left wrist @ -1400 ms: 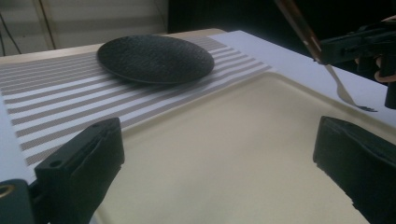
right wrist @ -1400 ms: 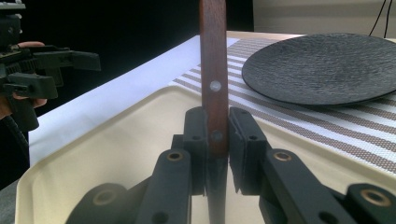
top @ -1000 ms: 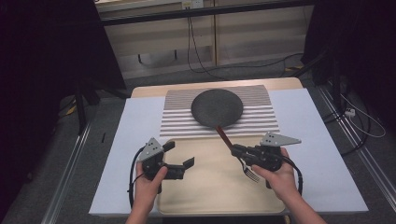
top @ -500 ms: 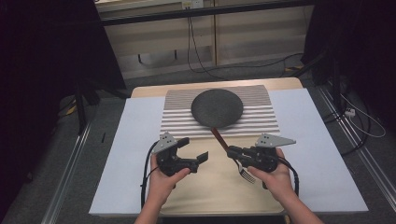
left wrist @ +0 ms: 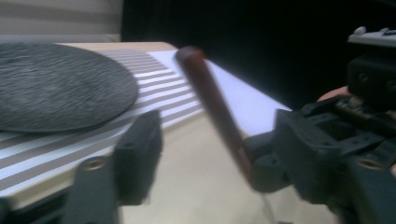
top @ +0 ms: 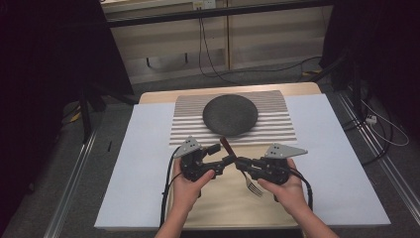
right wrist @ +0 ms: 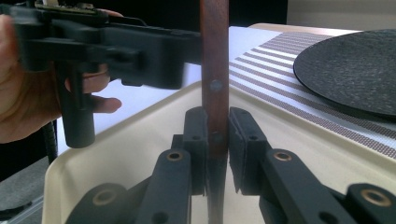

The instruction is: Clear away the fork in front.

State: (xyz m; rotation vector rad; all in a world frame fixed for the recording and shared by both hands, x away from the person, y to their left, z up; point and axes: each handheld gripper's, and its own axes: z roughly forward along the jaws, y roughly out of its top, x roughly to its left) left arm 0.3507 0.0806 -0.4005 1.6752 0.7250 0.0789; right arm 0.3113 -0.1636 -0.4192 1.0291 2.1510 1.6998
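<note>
A fork with a brown wooden handle and metal tines is held over the beige tray. My right gripper is shut on the handle, its pads pressed on both sides low down. My left gripper has come in from the left. Its jaws have just been closing and now stand either side of the handle, with a gap still showing on one side. A dark round plate lies on a striped placemat behind.
A white sheet covers the table around the tray. The plate is just beyond the fork. Dark floor, cables and stands surround the table.
My left gripper moved right, up to the fork handle, and its jaws narrowed around it. The right gripper kept still with the fork.
</note>
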